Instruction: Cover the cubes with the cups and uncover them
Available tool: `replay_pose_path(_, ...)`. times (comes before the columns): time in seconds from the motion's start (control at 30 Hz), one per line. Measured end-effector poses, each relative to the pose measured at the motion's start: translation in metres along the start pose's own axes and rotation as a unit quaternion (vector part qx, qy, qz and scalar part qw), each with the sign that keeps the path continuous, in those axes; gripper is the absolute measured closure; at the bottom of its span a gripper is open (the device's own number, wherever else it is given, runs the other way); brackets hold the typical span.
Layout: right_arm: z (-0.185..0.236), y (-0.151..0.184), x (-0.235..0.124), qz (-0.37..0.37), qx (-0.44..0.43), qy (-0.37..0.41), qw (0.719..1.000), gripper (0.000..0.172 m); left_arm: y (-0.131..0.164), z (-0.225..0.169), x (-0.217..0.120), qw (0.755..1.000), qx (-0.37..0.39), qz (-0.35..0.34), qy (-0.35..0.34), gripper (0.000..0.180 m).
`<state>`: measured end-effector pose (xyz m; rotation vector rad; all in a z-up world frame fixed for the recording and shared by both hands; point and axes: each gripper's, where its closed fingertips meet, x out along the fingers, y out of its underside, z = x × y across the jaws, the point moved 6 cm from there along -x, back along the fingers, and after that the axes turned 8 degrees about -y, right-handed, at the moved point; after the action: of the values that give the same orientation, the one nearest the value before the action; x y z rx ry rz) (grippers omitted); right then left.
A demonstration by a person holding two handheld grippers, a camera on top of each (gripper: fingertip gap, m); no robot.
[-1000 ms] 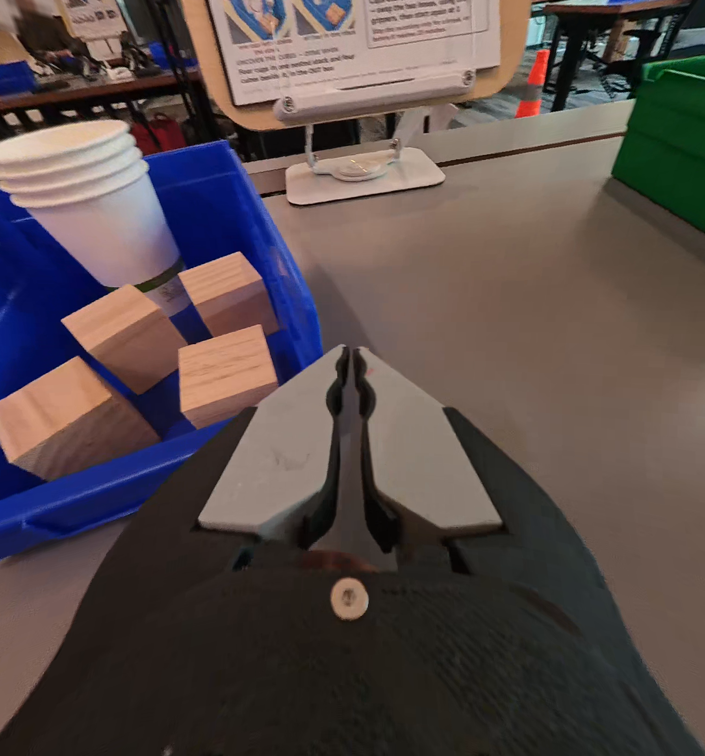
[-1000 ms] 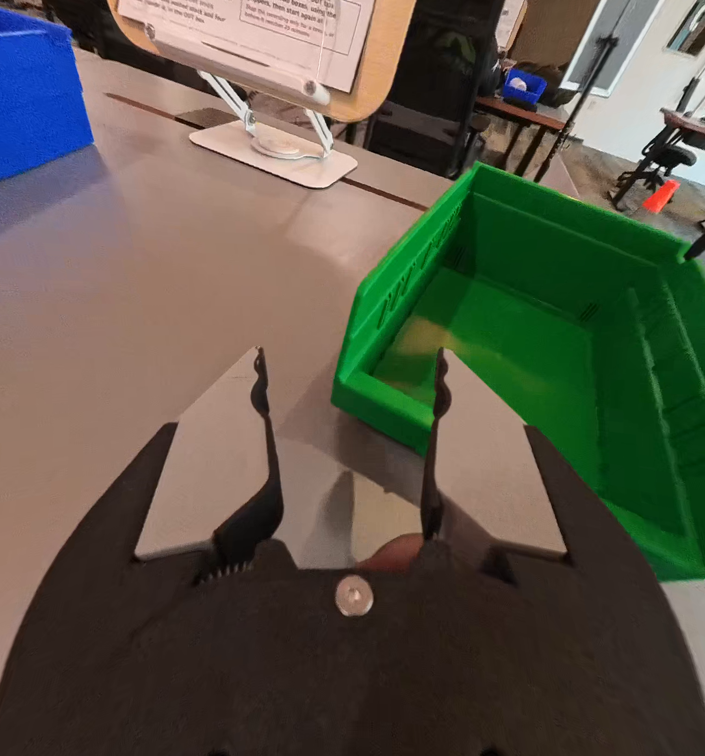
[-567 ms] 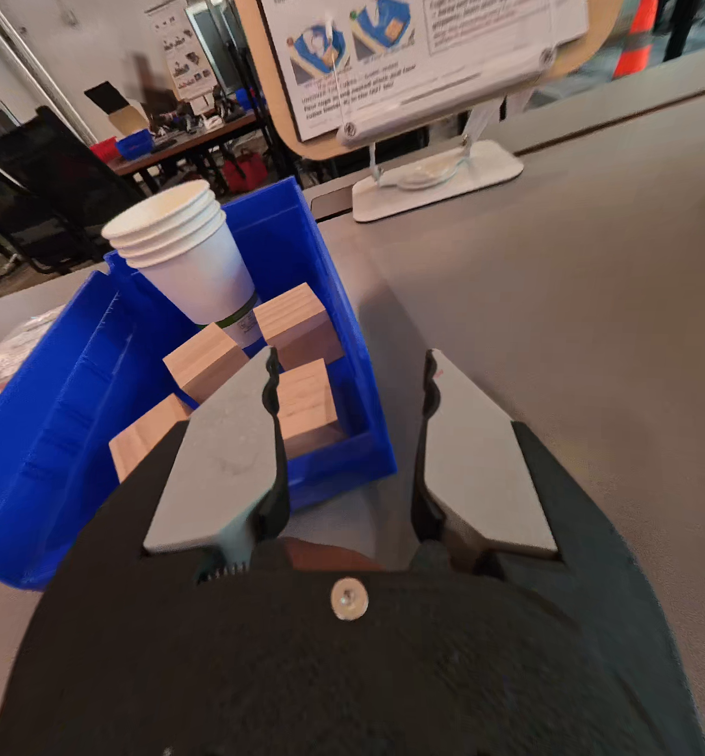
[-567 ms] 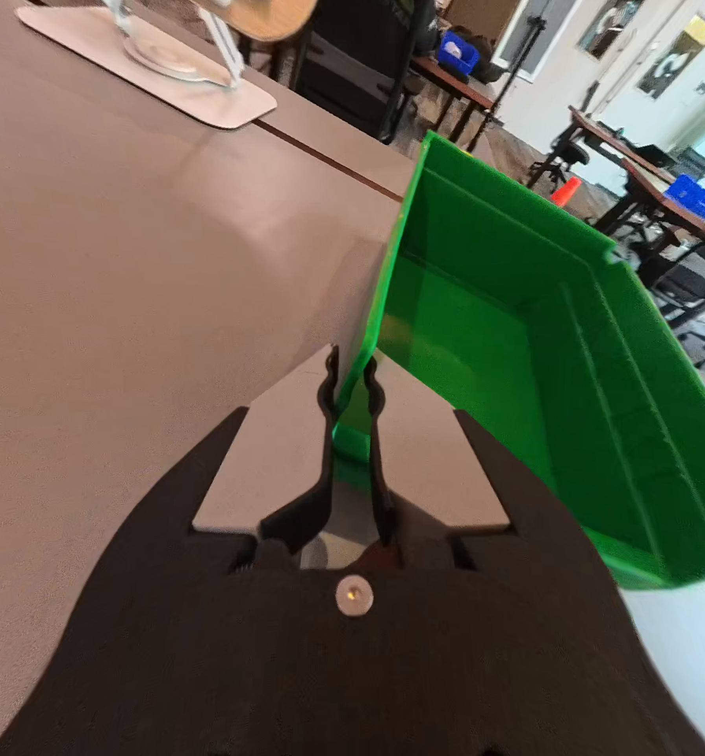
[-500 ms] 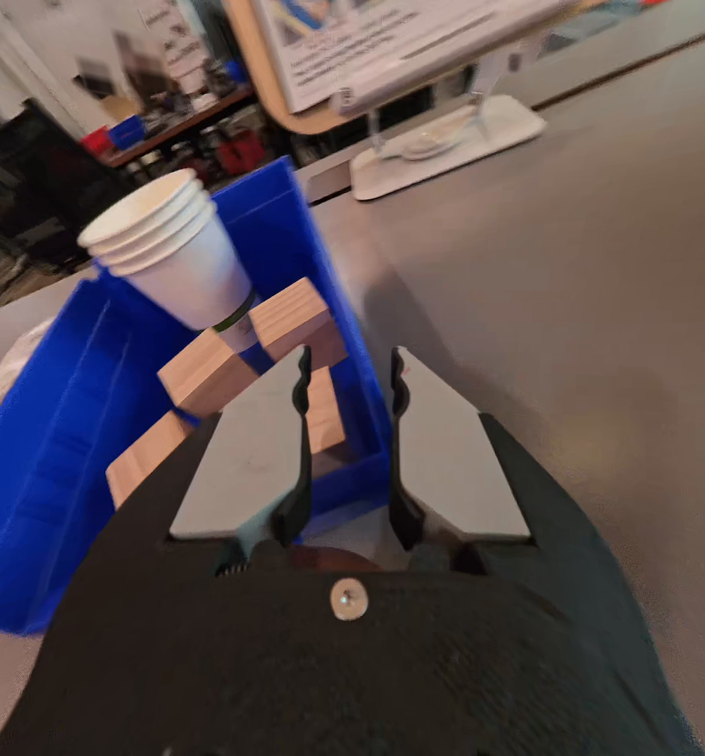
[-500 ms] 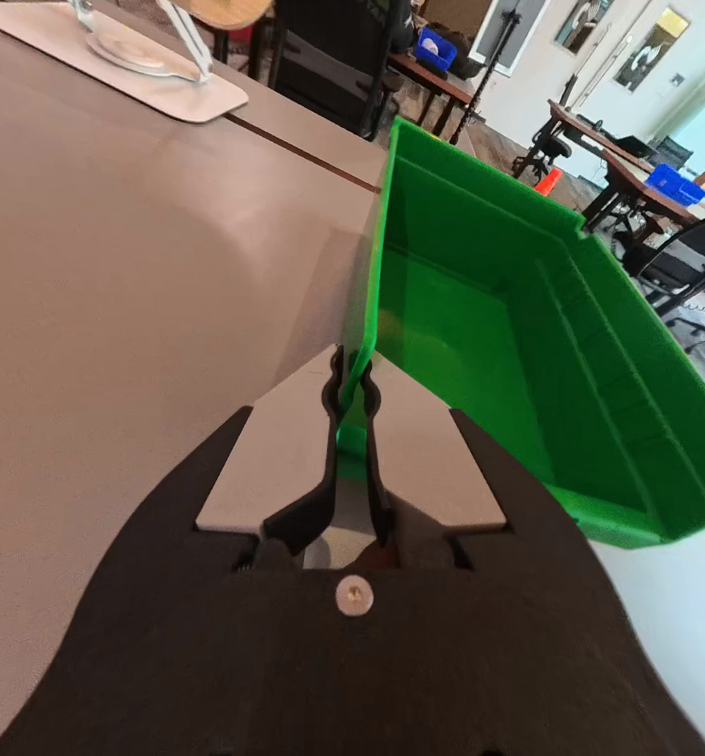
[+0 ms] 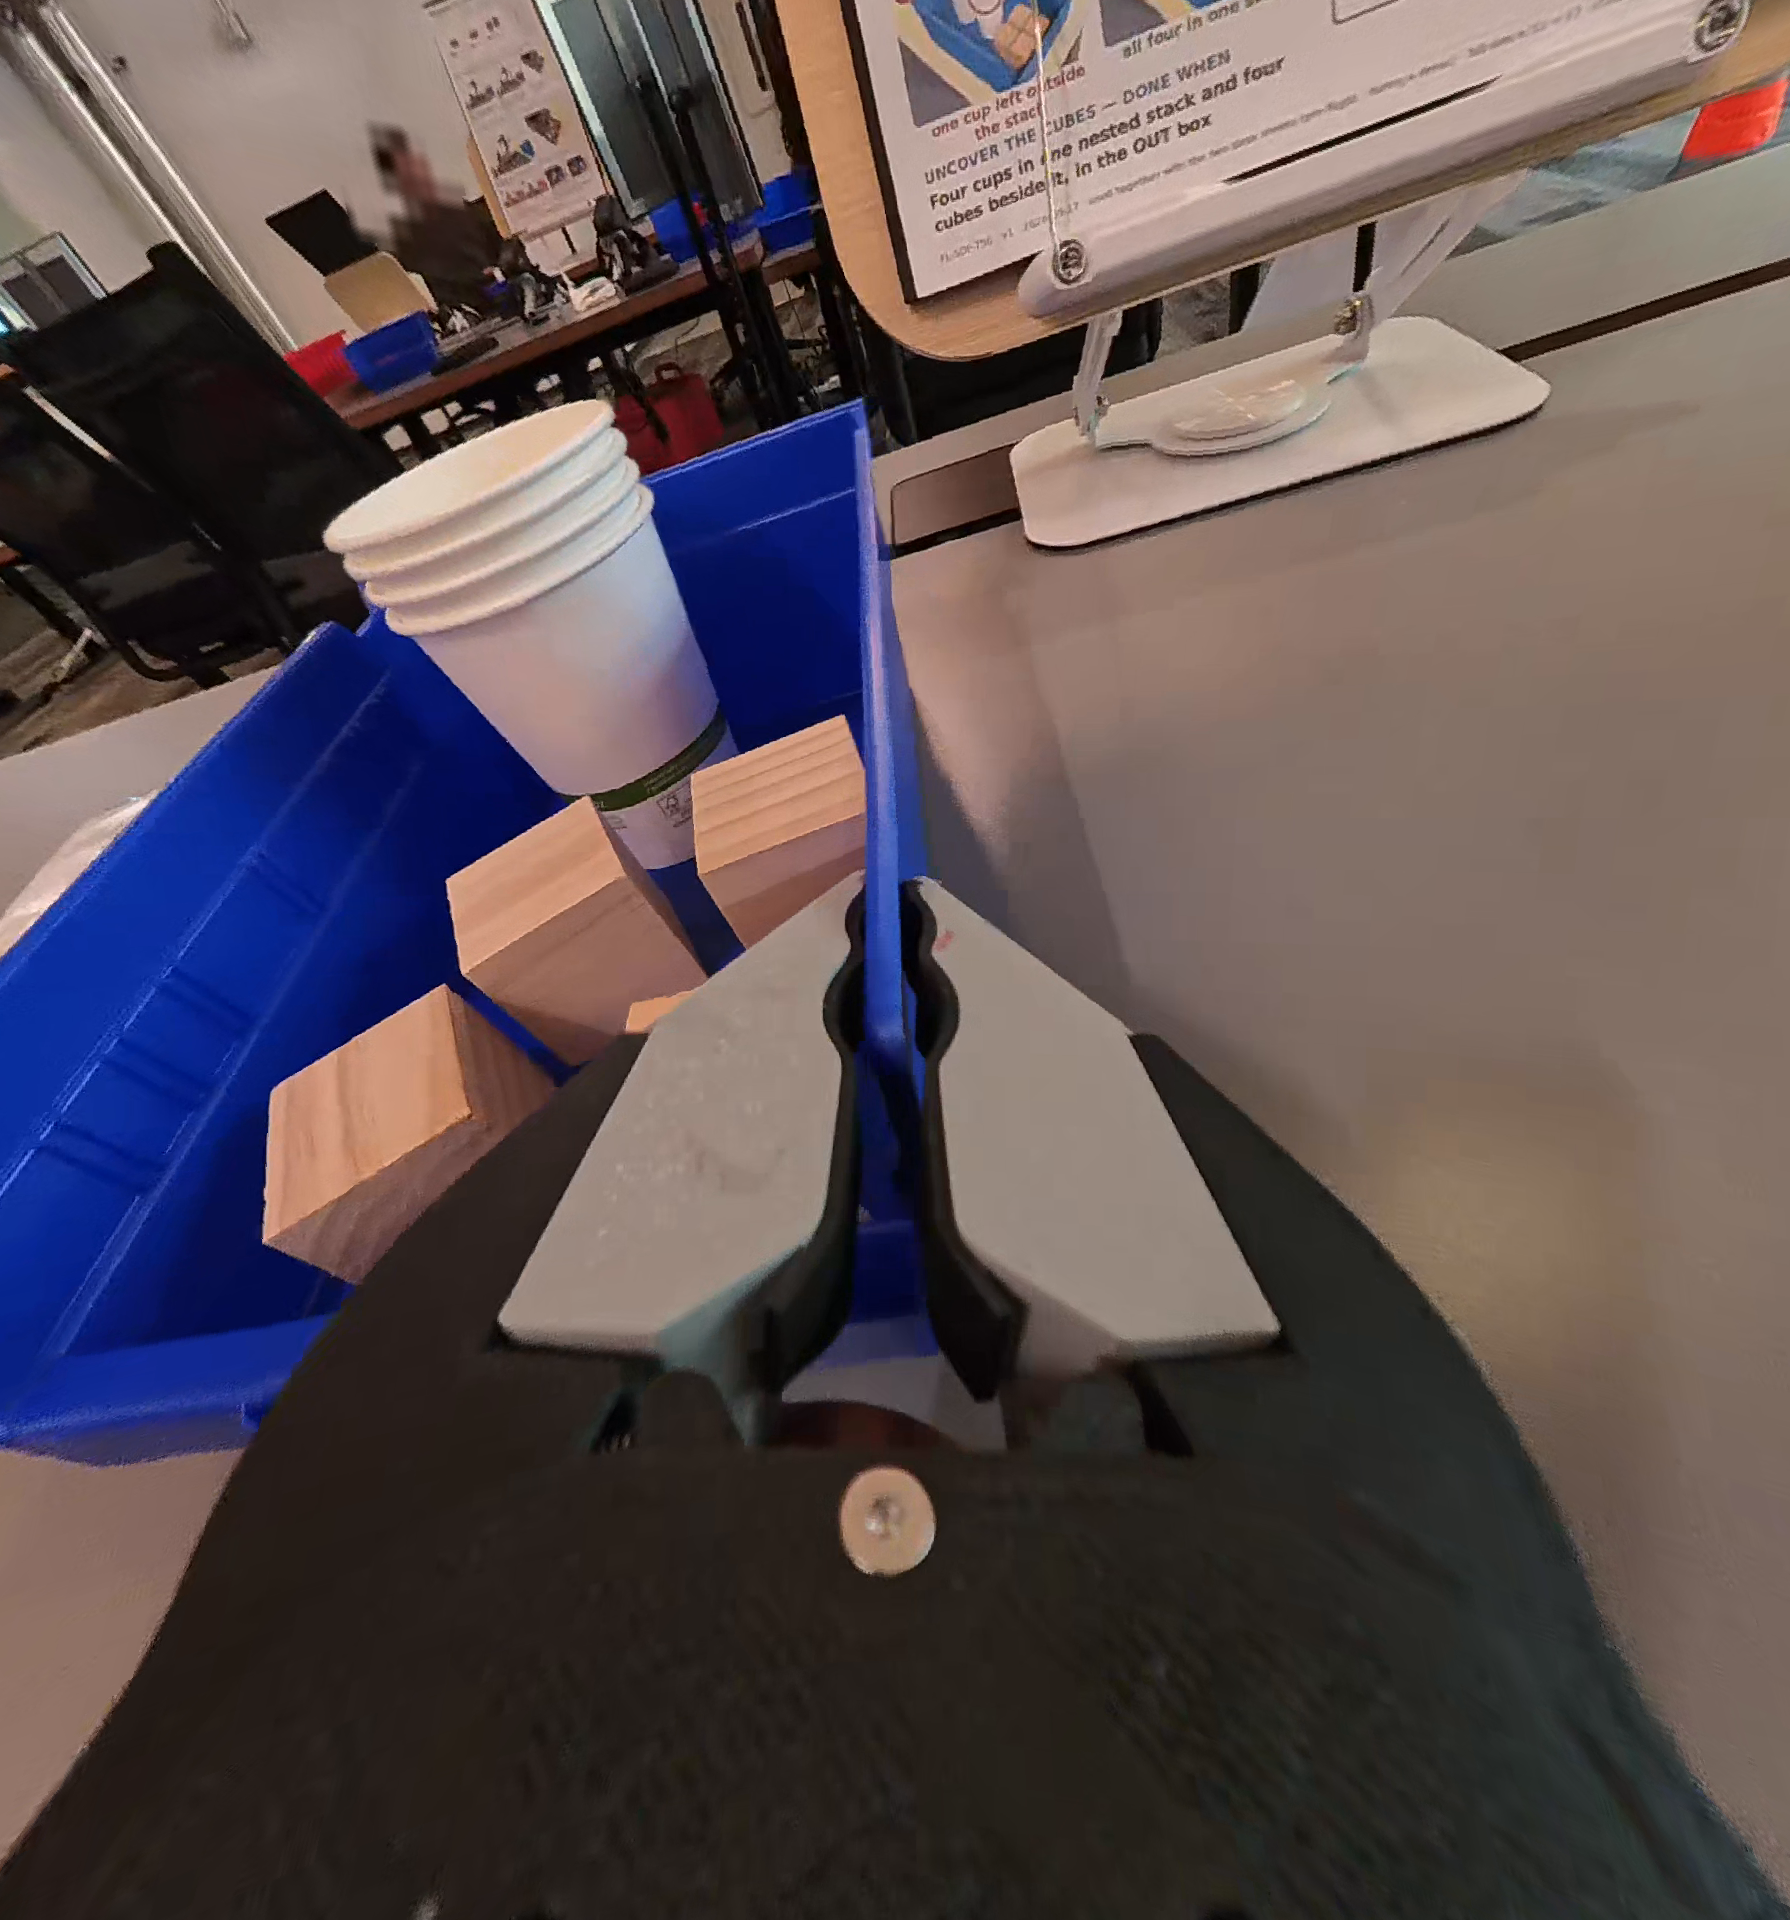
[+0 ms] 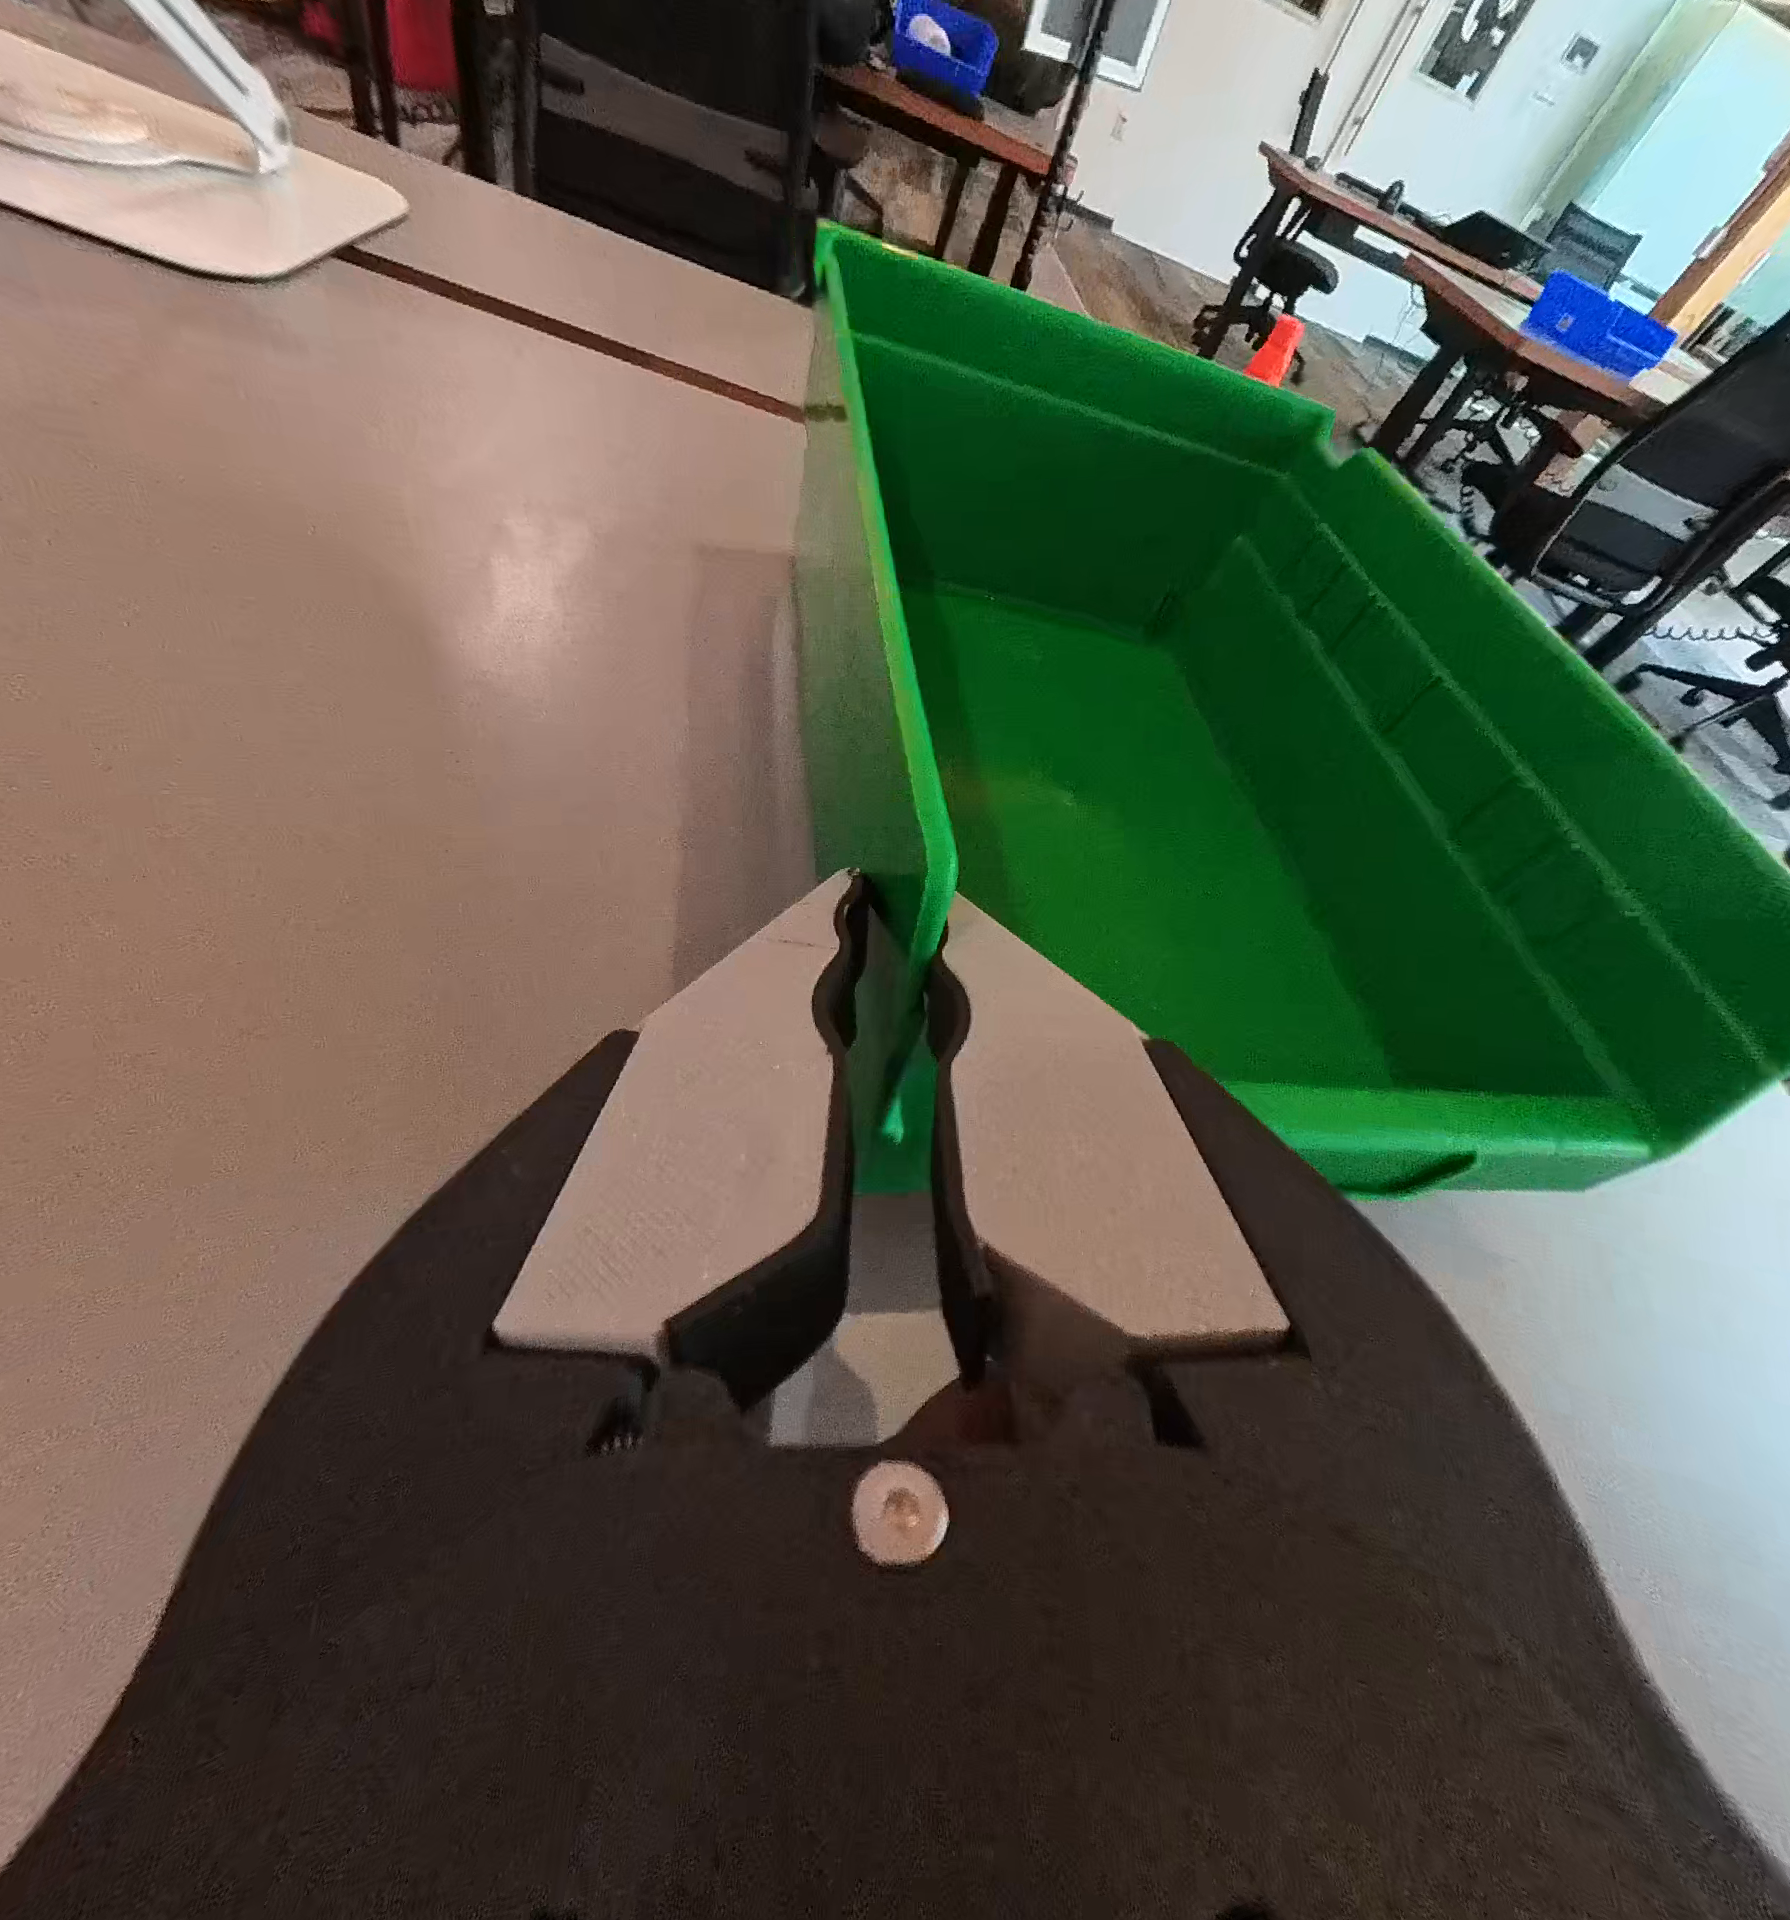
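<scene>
In the left wrist view my left gripper [image 7: 886, 935] is shut on the right side wall of the blue bin [image 7: 195, 987], its pads pressed on both faces of the wall near the front corner. The bin holds a nested stack of white paper cups [image 7: 548, 613], leaning, and several wooden cubes [image 7: 558, 925]. In the right wrist view my right gripper [image 8: 896, 935] is shut on the left side wall of the green bin [image 8: 1286, 831], near its front corner. The green bin's inside shows nothing in it.
A white stand with an instruction board [image 7: 1275, 416] sits at the back of the grey table [image 7: 1390, 831]; its base also shows in the right wrist view [image 8: 143, 197]. Chairs and other desks stand beyond the table.
My left gripper opened, swung left over the blue bin's right wall and shut on it. My right gripper shut on the green bin's left wall, and the view has turned further along it.
</scene>
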<state>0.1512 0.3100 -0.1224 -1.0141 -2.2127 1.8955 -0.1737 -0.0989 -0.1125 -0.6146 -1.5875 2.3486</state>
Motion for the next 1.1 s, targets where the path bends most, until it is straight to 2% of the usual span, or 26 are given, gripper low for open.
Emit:
replay_pose_path(0.13,0.004,-0.002,0.001,0.0,-0.013,0.016,1.0,0.166,-0.001,0.002,0.005,1.0,-0.008,-0.009,0.016,0.177)
replay_pose_path(0.17,0.004,-0.004,-0.002,-0.008,-0.021,0.022,1.0,0.165,0.0,0.0,0.004,1.0,-0.011,-0.004,0.02,0.163)
replay_pose_path(0.23,0.003,-0.015,-0.017,-0.052,-0.04,0.044,0.997,0.145,0.0,-0.009,-0.006,0.998,-0.024,0.008,0.049,0.119)
replay_pose_path(0.3,0.008,-0.033,-0.037,-0.098,-0.054,0.044,0.993,0.143,-0.008,-0.017,-0.021,0.997,-0.034,-0.012,0.063,0.11)
replay_pose_path(0.37,0.023,-0.056,-0.055,-0.149,-0.06,0.004,0.987,0.138,-0.021,-0.027,-0.033,0.997,-0.027,-0.037,0.068,0.099)
replay_pose_path(0.4,0.035,-0.067,-0.06,-0.169,-0.066,-0.027,0.983,0.135,-0.029,-0.036,-0.038,0.995,-0.019,-0.047,0.085,0.107)
replay_pose_path(0.43,0.049,-0.075,-0.061,-0.176,-0.074,-0.063,0.98,0.132,-0.036,-0.045,-0.041,0.993,-0.014,-0.055,0.101,0.107)
replay_pose_path(0.57,0.114,-0.087,-0.035,-0.122,-0.087,-0.238,0.96,0.113,-0.067,-0.075,-0.035,0.987,-0.017,-0.086,0.136,0.108)
replay_pose_path(0.63,0.136,-0.088,-0.009,-0.102,-0.067,-0.293,0.948,0.105,-0.075,-0.097,-0.019,0.982,-0.021,-0.084,0.17,0.103)
replay_pose_path(0.7,0.155,-0.085,0.02,-0.074,-0.058,-0.33,0.939,0.088,-0.074,-0.123,0.003,0.976,-0.016,-0.051,0.209,0.095)
replay_pose_path(0.77,0.171,-0.08,0.045,-0.055,-0.059,-0.353,0.932,0.081,-0.07,-0.146,0.023,0.972,0.008,-0.043,0.231,0.106)
replay_pose_path(0.83,0.18,-0.082,0.064,-0.081,-0.06,-0.352,0.931,0.083,-0.061,-0.161,0.039,0.973,0.032,-0.037,0.227,0.112)
replay_pose_path(0.9,0.183,-0.085,0.069,-0.126,-0.079,-0.349,0.925,0.096,-0.051,-0.169,0.043,0.97,0.062,-0.011,0.233,0.105)
replay_pose_path(0.97,0.181,-0.09,0.062,-0.156,-0.093,-0.349,0.919,0.1,-0.054,-0.168,0.037,0.971,0.076,-0.045,0.221,0.114)
replay_pose_path(1.03,0.177,-0.091,0.056,-0.18,-0.104,-0.329,0.921,0.113,-0.056,-0.167,0.032,0.973,0.083,-0.075,0.203,0.116)
replay_pose_path(1.1,0.177,-0.086,0.057,-0.172,-0.117,-0.318,0.925,0.11,-0.057,-0.17,0.03,0.972,0.088,-0.077,0.204,0.116)
